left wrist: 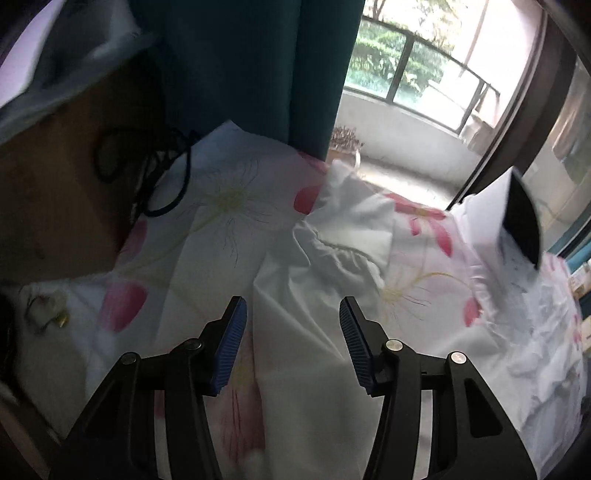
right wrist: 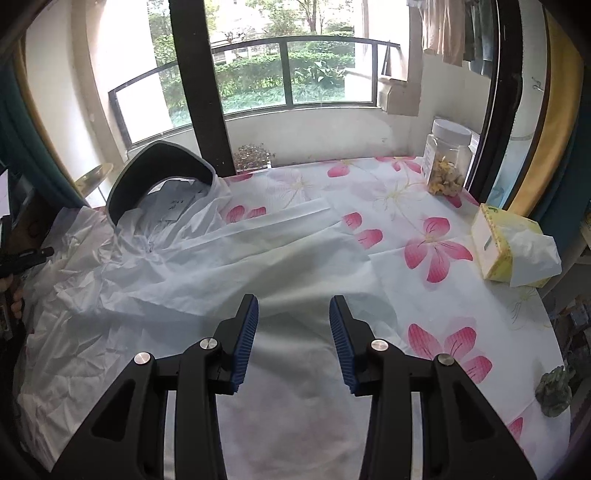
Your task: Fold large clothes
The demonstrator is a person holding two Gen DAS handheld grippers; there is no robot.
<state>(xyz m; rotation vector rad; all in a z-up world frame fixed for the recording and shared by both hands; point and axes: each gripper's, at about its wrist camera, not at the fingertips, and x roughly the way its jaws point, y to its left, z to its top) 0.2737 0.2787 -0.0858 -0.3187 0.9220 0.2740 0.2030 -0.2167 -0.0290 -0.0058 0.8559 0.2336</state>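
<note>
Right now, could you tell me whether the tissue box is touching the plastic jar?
Apart. The right wrist view shows floral tablecloth between tissue box and plastic jar.

Home room by a balcony, floral tablecloth (right wrist: 424, 206), tissue box (right wrist: 496, 247), jar (right wrist: 447, 162) (laundry (right wrist: 443, 29) hanging outside)

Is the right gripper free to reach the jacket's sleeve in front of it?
Probably yes. The right gripper is open and hangs over the white jacket, whose sleeve lies flat ahead with nothing on it; the jar and tissue box stand off to the side.
</note>
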